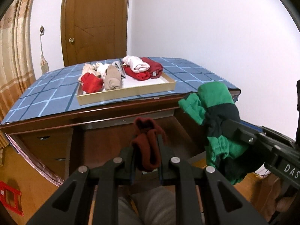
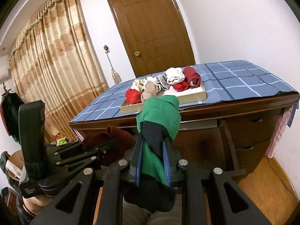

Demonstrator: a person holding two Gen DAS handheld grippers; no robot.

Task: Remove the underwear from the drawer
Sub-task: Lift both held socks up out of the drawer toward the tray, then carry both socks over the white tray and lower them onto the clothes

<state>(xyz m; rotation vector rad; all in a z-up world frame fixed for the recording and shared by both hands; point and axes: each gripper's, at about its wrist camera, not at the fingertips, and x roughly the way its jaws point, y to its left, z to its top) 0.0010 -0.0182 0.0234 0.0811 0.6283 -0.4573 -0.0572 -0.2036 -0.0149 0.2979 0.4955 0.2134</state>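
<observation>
My left gripper (image 1: 148, 146) is shut on dark red underwear (image 1: 148, 150), which stands up between its fingers below the desk's front edge. To its right, my right gripper (image 2: 152, 150) is shut on green and dark navy underwear (image 2: 159, 112), seen from the side as a green bundle (image 1: 215, 101). In the right wrist view the left gripper (image 2: 105, 146) with its dark red underwear (image 2: 110, 135) shows at the left. The open drawer (image 1: 105, 125) lies under the desk's edge; its inside is mostly hidden.
A shallow wooden tray (image 1: 127, 93) on the blue checked tablecloth (image 1: 46, 95) holds several bundled garments in red, beige and white. A brown door (image 2: 150, 28) and curtains (image 2: 46, 56) stand behind the desk. Closed drawers (image 2: 251, 131) are at the right. A person's grey-clad legs (image 1: 150, 206) are below.
</observation>
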